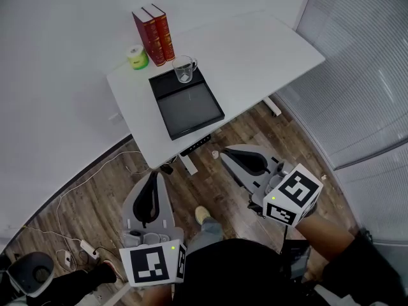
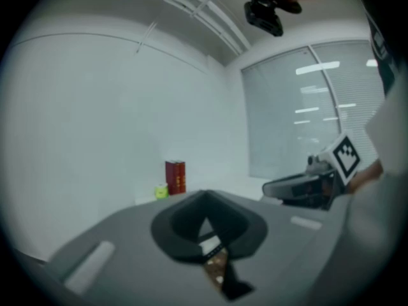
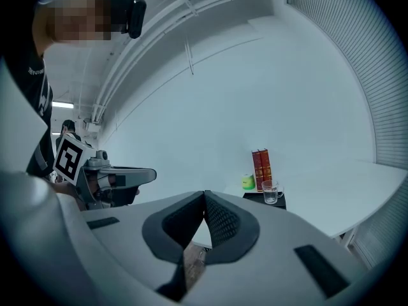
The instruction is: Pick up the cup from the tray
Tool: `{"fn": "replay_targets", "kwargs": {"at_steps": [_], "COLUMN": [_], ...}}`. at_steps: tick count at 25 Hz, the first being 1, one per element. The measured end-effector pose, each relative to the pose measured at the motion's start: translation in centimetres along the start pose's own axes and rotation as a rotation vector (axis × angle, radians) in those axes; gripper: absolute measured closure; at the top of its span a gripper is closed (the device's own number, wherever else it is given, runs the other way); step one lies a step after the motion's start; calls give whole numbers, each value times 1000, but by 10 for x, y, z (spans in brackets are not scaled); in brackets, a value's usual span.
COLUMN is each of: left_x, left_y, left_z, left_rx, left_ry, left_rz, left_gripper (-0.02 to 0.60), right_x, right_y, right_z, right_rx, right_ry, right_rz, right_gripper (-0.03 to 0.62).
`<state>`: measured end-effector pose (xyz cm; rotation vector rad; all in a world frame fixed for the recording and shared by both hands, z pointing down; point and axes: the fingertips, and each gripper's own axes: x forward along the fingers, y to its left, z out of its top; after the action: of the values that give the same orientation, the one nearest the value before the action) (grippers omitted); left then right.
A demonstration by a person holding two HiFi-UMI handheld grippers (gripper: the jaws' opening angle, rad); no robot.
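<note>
Two red books (image 1: 153, 34) stand upright at the far left corner of the white table (image 1: 255, 50), with a small green roll (image 1: 136, 57) just beside them. The clear cup (image 1: 183, 69) stands upright at the far end of the black tray (image 1: 188, 107), close to the books, its handle turned to the right. The near end of the tray and the near edge of the table lie between the cup and the person. Below, white cables (image 1: 83, 190) trail across the wood floor (image 1: 236, 132) to a power strip (image 1: 87, 247), and slatted blinds (image 1: 357, 75) close off the right side.

Both grippers hang low over the floor, close to the person's body and well apart from the table. The left gripper (image 1: 155, 174) points straight ahead; the right gripper (image 1: 224, 157) angles in toward the left. Each gripper's own view shows its jaws pressed together with nothing between them.
</note>
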<state>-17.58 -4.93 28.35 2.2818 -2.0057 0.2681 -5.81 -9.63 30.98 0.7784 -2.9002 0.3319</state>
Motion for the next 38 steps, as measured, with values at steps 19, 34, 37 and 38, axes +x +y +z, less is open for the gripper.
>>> {"fn": "replay_targets", "kwargs": {"at_steps": [19, 34, 37, 38], "left_x": [31, 54, 56, 56], "left_y": [47, 74, 80, 82], "left_z": [-12, -18, -17, -17], "left_rx": [-38, -49, -53, -54], "left_ry": [8, 20, 15, 12], "left_rz": [-14, -21, -21, -21], "left_gripper": [577, 577, 577, 577], "right_x": [52, 89, 94, 95], "right_y": [-8, -19, -19, -19], "right_z": [-3, -6, -4, -4], "right_rx": [-7, 3, 0, -1], "right_ry": [52, 73, 75, 74], "right_rz": [-8, -8, -12, -14], "right_gripper": [579, 578, 579, 579]}}
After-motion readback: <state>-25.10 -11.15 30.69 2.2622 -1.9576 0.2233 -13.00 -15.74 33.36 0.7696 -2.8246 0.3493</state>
